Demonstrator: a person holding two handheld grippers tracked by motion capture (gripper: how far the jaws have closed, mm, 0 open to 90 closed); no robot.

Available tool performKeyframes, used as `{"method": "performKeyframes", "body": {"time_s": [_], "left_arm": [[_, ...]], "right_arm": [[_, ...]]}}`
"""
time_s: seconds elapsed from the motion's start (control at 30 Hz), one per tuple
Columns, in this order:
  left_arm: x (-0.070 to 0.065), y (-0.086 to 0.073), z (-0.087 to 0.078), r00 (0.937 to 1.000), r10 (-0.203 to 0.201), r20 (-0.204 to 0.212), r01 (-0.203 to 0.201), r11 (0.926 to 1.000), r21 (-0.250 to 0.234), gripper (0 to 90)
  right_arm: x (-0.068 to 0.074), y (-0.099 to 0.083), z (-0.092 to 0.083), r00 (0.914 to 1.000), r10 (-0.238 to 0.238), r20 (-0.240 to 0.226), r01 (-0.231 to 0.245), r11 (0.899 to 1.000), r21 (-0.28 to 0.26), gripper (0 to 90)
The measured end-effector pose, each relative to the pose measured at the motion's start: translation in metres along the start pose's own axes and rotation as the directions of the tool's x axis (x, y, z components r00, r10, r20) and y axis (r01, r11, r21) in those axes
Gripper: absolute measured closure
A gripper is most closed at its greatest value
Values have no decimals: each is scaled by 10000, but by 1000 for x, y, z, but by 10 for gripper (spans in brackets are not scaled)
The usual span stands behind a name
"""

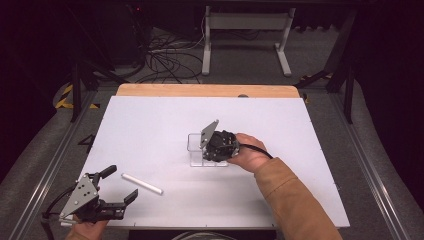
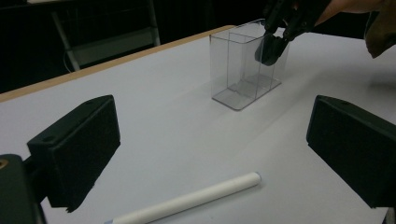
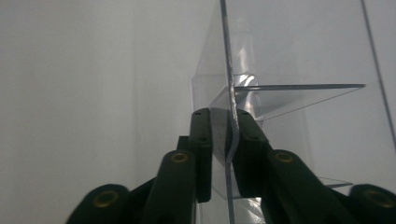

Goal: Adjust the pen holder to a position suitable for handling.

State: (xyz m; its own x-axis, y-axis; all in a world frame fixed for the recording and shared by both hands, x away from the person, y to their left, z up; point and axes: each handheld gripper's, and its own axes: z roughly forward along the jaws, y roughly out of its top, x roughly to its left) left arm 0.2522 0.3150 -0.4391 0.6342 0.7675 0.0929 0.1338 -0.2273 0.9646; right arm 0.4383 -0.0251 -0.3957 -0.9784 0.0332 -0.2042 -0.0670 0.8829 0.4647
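The clear box (image 1: 207,149) stands upright near the middle of the white table (image 1: 150,125). The right gripper (image 1: 216,150) comes down on it from above, with one jaw inside the box and one outside its near wall. In the right gripper view the thin wall runs up between the two black fingers (image 3: 201,140). A small gap shows on one side of the wall, so I cannot tell if the fingers squeeze it or just sit around it. The box is see-through plastic with flat walls, sharp corners, an open top and a thin wall inside that splits it into two parts. The left gripper (image 1: 120,184) rests at the near left corner of the table with its fingers (image 2: 74,149) wide apart and nothing between them. The fingers are black blocks with flat faces. A white stick (image 1: 142,183), round, smooth and long, lies flat just to the right of the left gripper, well apart from the box. The table is smooth and plain, with a wood strip (image 1: 207,90) along its far edge. There is lots of bare table all around the box, on the left, right and far sides.
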Motion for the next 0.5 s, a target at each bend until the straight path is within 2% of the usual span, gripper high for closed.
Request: {"method": "performKeyframes", "body": {"time_s": [0.03, 0.07, 0.13, 0.27, 0.3, 0.4, 0.43, 0.47, 0.5], "left_arm": [[1, 0, -1, 10000, 0, -23, 0, 10000, -5, 37], [3, 0, -2, 10000, -94, -9, 94, 9999, -83, 37], [4, 0, -4, 10000, -52, -43, 51, 9999, -142, 35], [5, 2, -5, 9998, -24, 206, 32, 9992, -405, 23], [7, 4, -6, 9998, 127, 121, -120, 9984, -547, 19], [8, 6, -6, 9995, 314, -67, -317, 9970, -709, 19], [8, 7, -6, 9990, 414, -153, -424, 9962, -760, 19], [8, 8, -5, 9983, 530, -234, -547, 9956, -757, 20], [8, 8, -5, 9983, 530, -236, -544, 9963, -659, 26]], "right_arm": [[0, 0, 0, 10000, 0, 0, 0, 10000, 0, 755], [0, 0, -4, 9999, 47, 115, -44, 9996, -264, 684], [2, 0, -11, 9995, 241, 222, -228, 9981, -568, 618], [6, -4, -25, 9959, 535, 731, -423, 9882, -1475, 447], [7, -5, -28, 9939, 755, 799, -609, 9833, -1713, 386], [7, -8, -36, 9855, 1497, 803, -1253, 9596, -2518, 268], [7, -8, -36, 9855, 1497, 803, -1253, 9596, -2518, 268], [10, -8, -41, 9775, 1757, 1165, -1354, 9467, -2922, 201], [12, -7, -44, 9742, 1824, 1328, -1338, 9410, -3110, 173]]}}
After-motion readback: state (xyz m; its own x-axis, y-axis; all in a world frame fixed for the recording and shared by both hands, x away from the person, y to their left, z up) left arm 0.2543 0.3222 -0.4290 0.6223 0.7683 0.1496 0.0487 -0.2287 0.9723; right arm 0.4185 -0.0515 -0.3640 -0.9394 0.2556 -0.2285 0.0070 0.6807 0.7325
